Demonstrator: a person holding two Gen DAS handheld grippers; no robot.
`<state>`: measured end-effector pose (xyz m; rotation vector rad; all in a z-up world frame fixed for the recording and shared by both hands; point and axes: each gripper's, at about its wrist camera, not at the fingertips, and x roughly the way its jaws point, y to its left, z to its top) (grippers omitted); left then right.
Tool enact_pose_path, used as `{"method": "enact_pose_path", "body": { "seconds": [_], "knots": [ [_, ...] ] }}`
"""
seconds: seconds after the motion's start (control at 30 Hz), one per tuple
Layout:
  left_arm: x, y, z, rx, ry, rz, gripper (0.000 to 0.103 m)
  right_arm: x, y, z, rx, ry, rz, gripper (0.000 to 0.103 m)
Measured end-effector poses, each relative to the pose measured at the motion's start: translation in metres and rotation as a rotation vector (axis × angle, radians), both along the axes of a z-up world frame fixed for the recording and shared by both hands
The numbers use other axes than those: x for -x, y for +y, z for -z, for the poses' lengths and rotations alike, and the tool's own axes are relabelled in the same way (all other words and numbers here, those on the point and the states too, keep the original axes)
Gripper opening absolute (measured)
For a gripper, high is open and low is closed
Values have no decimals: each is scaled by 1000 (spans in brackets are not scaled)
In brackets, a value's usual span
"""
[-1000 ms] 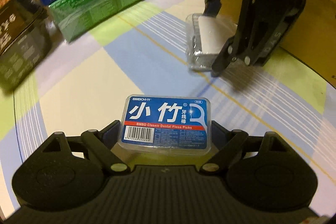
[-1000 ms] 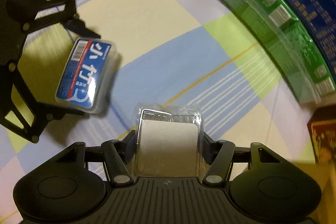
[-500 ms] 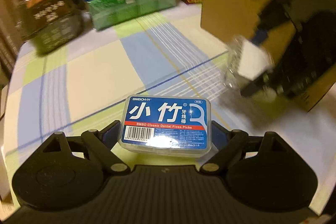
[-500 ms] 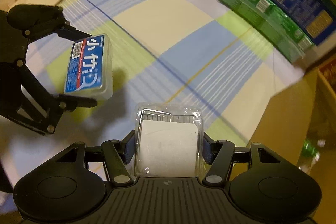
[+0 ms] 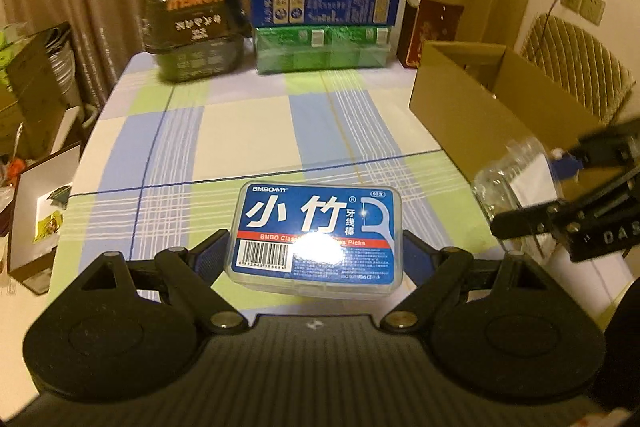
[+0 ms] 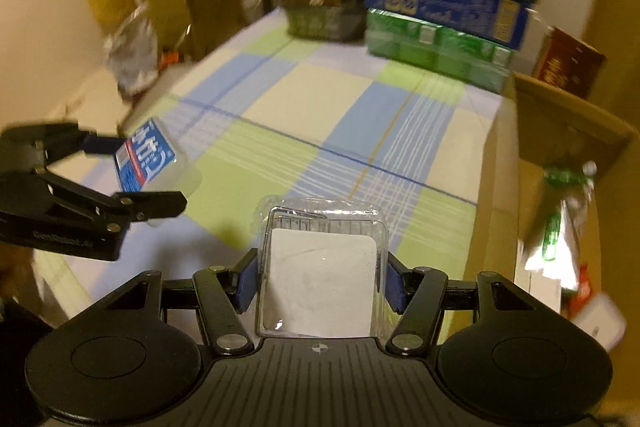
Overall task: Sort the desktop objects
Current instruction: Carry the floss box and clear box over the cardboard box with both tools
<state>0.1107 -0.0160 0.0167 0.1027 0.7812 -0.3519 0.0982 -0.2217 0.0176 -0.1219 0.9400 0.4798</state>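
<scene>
Holding a thing in each gripper, I keep both above the near end of a table [image 5: 248, 131] covered in a blue, green and cream check cloth

My left gripper [image 5: 316, 257] is closed on a floss box [image 5: 316, 235], a flat clear case with a blue label, white Chinese characters and a barcode. Its blue-padded fingers [image 5: 214, 253] press the two short sides, and the label faces up. From the right wrist view the same floss box [image 6: 150, 157] hangs tilted at the far left, clear of the cloth

My right gripper [image 6: 320, 283] is closed on a clear case [image 6: 320, 279] with a white card inside, its fingers pinching both sides. From the left wrist view this clear case [image 5: 516, 183] sits at the right edge, just beside an open carton [image 5: 472, 107] that stands at the table's right side

Inside the carton [image 6: 560, 115], blurred, lie a green and white wrapper [image 6: 560, 223] and other small items I cannot make out

At the far end stand stacked boxes [image 5: 324, 27], green below, blue above
</scene>
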Motion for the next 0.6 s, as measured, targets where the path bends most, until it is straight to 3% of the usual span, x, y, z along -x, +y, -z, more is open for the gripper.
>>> {"method": "enact_pose_path", "body": {
  "seconds": [0.2, 0.6],
  "knots": [
    [28, -7, -16, 33, -20, -45, 85, 42, -18, -14, -96, -30, 95, 58],
    [77, -42, -22, 88, -20, -64, 85, 105, -72, -32, -100, -106, 202, 58]
  ]
}}
